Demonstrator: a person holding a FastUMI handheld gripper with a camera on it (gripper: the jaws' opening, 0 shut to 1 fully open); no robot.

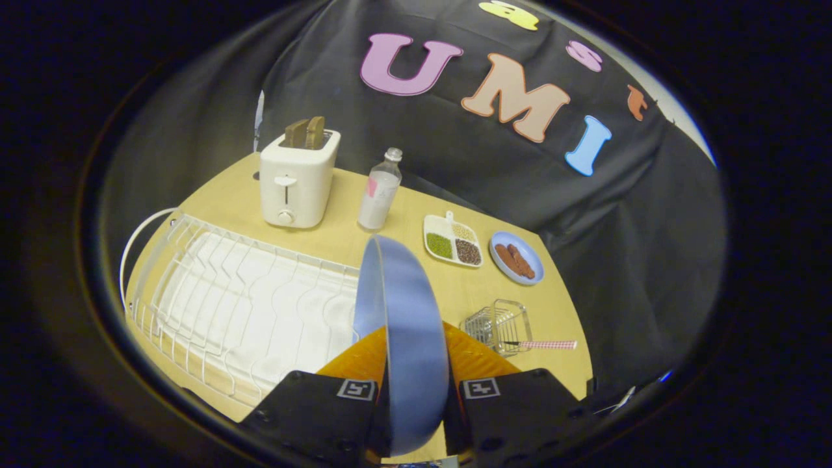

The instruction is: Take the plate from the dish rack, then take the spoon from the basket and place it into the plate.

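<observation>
Plate point(406, 325) pinched on edge in hand-held gripper point(416, 364).
Free tabletop point(455, 292) just ahead; spoon point(546, 344) in basket point(497, 325) to its right.

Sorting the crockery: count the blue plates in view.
2. One blue plate stands on edge, clamped between the jaws of the gripper. The other plate, holding sausages, lies beyond the wire basket.

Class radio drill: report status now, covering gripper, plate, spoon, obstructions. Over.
Gripper shut on blue plate, held on edge, clear of dish rack. Spoon waiting in wire basket. Nothing blocking bare table.
</observation>
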